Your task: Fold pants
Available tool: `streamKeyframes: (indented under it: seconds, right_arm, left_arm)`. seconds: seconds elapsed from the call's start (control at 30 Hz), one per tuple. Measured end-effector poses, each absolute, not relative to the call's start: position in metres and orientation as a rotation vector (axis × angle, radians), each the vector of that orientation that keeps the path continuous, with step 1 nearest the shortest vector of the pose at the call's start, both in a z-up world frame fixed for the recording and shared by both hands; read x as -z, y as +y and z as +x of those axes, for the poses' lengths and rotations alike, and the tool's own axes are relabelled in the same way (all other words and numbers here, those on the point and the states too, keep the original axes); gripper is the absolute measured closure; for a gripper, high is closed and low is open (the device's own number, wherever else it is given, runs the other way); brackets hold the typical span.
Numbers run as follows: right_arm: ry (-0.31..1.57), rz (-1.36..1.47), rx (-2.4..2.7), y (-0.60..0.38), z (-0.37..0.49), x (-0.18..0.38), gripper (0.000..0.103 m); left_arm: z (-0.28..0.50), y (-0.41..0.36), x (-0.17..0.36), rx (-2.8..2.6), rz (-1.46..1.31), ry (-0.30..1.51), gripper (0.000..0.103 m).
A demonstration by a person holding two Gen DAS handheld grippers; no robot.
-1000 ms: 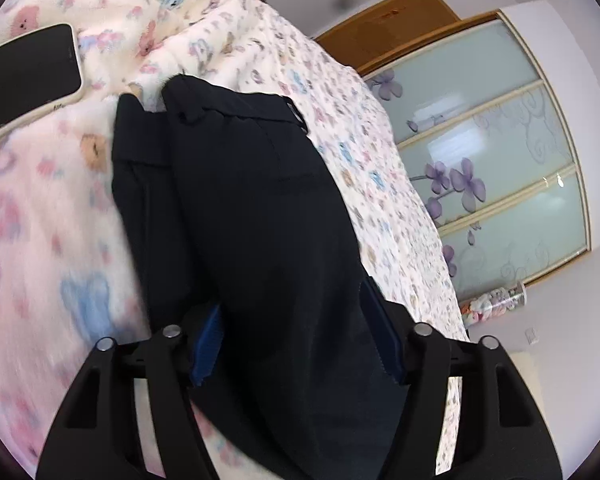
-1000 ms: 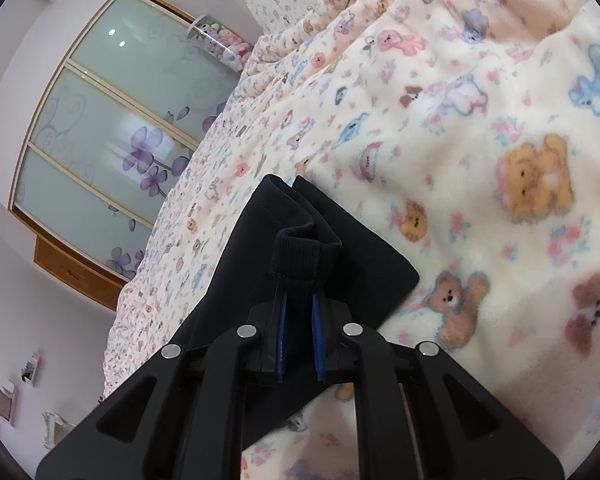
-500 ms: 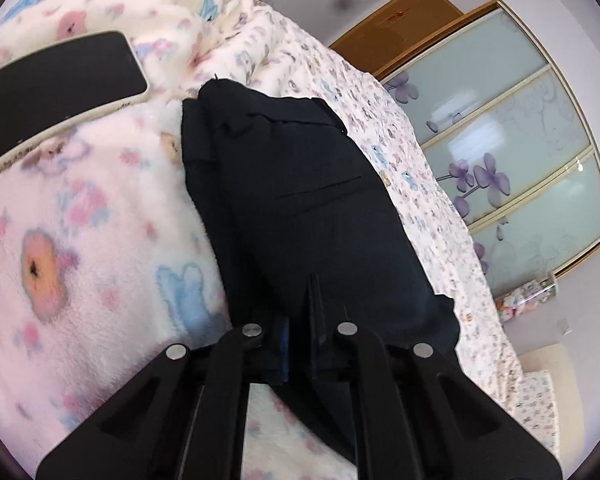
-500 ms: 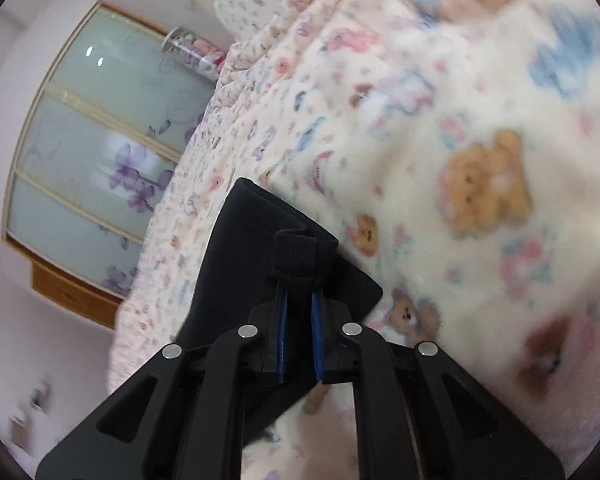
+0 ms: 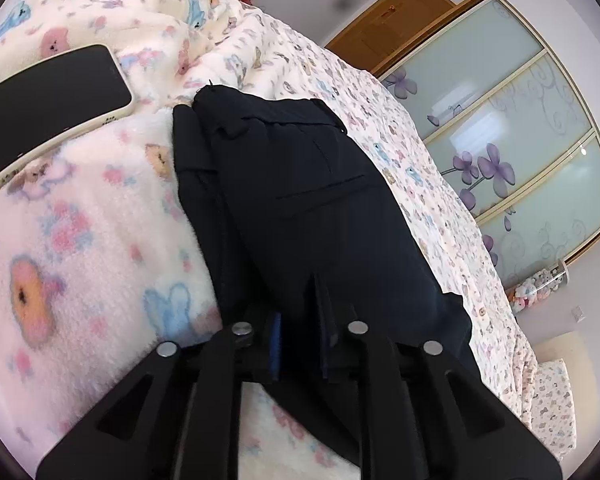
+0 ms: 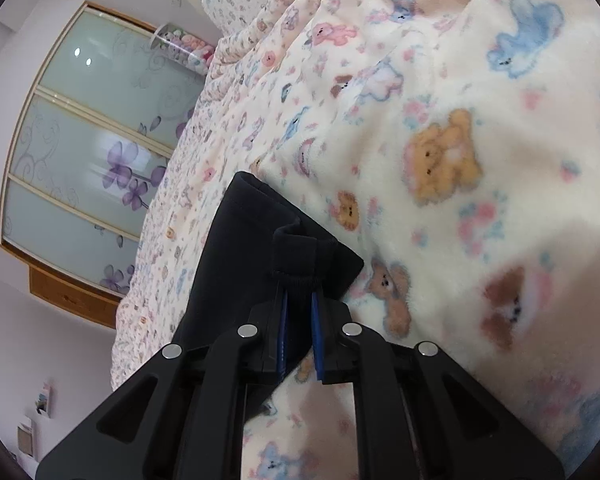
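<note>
The black pants (image 5: 300, 200) lie folded lengthwise on a fleece blanket with bears (image 5: 80, 240), waistband at the far end. My left gripper (image 5: 300, 344) is shut on a fold of the pants' near part. In the right wrist view the leg hems (image 6: 260, 248) show as a dark strip on the blanket (image 6: 460, 160). My right gripper (image 6: 298, 320) is shut on a bunched piece of the hem fabric, held just above the blanket.
A black phone in a cream case (image 5: 48, 100) lies on the blanket left of the waistband. A sliding wardrobe with glass doors and purple flowers (image 5: 520, 152) stands beyond the bed; it also shows in the right wrist view (image 6: 92, 152). A patterned bedsheet (image 5: 440, 200) lies beside the pants.
My left gripper went from open around the pants to shut on a fold of them, and has shifted slightly. My right gripper stays shut on the hem, with small camera motion.
</note>
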State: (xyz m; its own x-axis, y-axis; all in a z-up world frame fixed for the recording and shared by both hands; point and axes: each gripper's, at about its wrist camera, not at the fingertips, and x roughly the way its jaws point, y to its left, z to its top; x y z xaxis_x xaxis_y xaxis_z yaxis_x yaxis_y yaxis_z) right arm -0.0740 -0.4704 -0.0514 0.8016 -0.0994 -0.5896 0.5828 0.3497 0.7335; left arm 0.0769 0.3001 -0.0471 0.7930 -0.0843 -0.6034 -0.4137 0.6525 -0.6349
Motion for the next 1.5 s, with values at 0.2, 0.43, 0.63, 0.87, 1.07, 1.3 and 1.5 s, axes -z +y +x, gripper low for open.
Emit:
streamKeyframes:
  seconds: [0.2,0.43,0.63,0.87,1.07,1.3,1.5]
  right_arm:
    - [0.389,1.213,0.510,-0.471,-0.104,0.037,0.061]
    - [0.408,1.199,0.504,-0.473,-0.100,0.038,0.061]
    - [0.395,1.030,0.425,-0.472,-0.071,0.028,0.061]
    - [0.432,1.177,0.454,-0.485,-0.091,0.047,0.060]
    - [0.388,1.196,0.444,-0.482,-0.102,0.037,0.057]
    - [0.402,1.201,0.503,-0.478,-0.110,0.036,0.056]
    - [0.450,1.221,0.520,-0.475,-0.108,0.040,0.051]
  left_arm:
    - [0.039,0.289,0.015,-0.327,-0.746,0.569,0.025]
    - [0.021,0.232,-0.026,-0.164,-0.631,0.453,0.013]
    - [0.049,0.170,-0.015,0.015,-0.642,0.541,0.012]
    - [0.075,0.172,0.035,0.033,-0.683,0.705,0.012]
    - [0.064,0.183,0.019,0.099,-0.707,0.550,0.005]
    - [0.079,0.203,0.036,-0.024,-0.696,0.622,0.006]
    - [0.086,0.193,0.040,-0.094,-0.606,0.657,0.002]
